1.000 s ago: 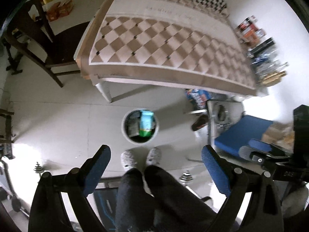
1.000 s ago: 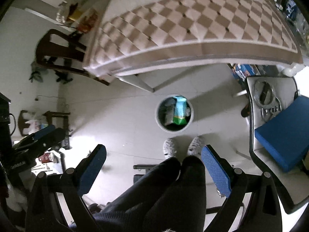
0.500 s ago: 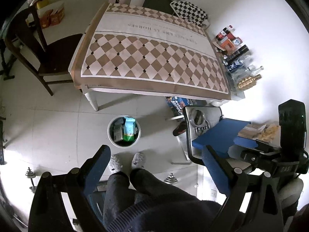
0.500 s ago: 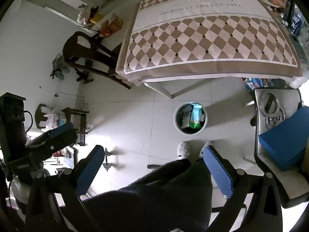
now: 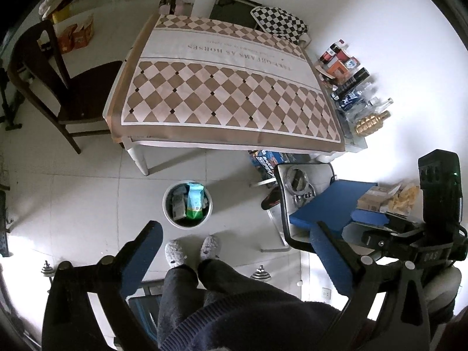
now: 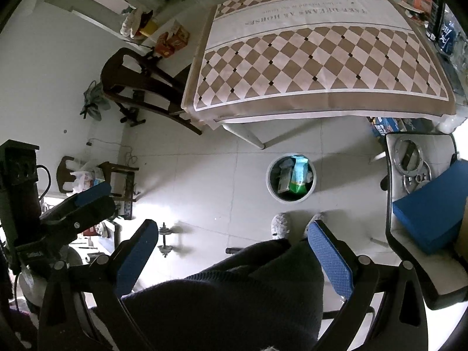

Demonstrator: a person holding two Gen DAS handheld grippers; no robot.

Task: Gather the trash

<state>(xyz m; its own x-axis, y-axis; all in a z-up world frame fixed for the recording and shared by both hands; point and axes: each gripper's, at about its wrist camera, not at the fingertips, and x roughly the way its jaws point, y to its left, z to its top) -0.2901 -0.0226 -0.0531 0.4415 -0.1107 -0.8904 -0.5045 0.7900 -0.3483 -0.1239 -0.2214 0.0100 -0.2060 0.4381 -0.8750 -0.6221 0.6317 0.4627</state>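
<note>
From the left wrist view we hold the left tongs (image 5: 234,260) high over the floor, their jaws opening with nothing between them, only our own legs and slippers below. The trash bin (image 5: 187,204) stands on the tiles just in front of our feet and just off the near edge of the counter (image 5: 228,99), probably set there so wrappers can drop straight in; a green and blue packet (image 5: 194,199) and other wrappers already fill it. The checked cloth on the counter looks bare (so most collecting seems done). A chair with a blue cushion (image 5: 330,204) crowds the right, while open floor lies to the left. From the right wrist view the right tongs (image 6: 231,251) also stand wide apart and empty, with the left tongs visible at the far left edge. The bin sits between counter leg and feet, and a small dumbbell (image 6: 163,239) on the floor marks the one hazard in the clear tiles.
</note>
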